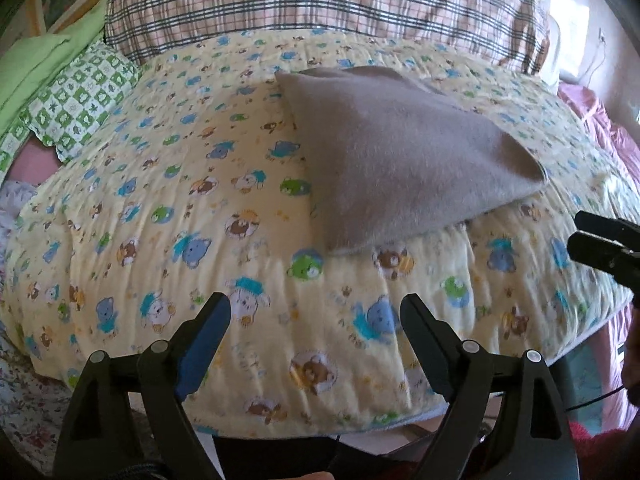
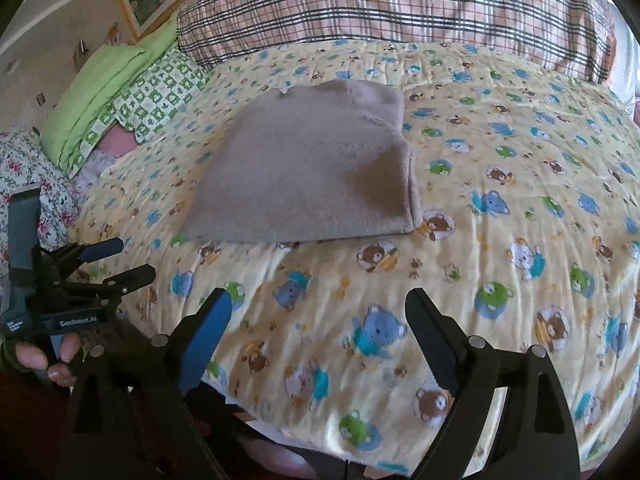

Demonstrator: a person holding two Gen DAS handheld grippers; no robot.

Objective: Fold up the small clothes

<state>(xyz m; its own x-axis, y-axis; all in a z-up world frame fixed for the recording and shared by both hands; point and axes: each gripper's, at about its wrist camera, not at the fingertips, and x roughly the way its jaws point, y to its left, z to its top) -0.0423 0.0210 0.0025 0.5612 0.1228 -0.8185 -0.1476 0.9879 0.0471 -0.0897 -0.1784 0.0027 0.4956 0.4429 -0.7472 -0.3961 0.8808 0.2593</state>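
Item 1, nearest: left gripper (image 1: 316,316). Jaws spread wide, nothing between them, hanging above the front edge of the bear-print quilt (image 1: 160,208). In the right wrist view a hand (image 2: 44,356) grips its handle at the lower left.

Item 2, alongside: right gripper (image 2: 320,312). Jaws likewise spread wide and empty, over bare quilt; its tips show at the right edge of the left wrist view.

Item 3, middle ground: grey fleece garment (image 2: 304,176), the task's piece. It lies folded into a compact, roughly wedge-shaped packet on the quilt, touched by neither gripper. From the left jaws it sits ahead and to the right; from the right jaws, ahead and slightly left, so it lies between the two lines of reach. Its long axis runs roughly from the near hem toward the far end by the pillow. Neither gripper is clearly nearer; the near hem is the edge that faces both.

Item 4, far: plaid pillow (image 1: 320,4) across the head of the bed; green checked cloth (image 1: 80,100) at far left.

Judgement: the fold looks largely done; any further fold would start from that near hem.
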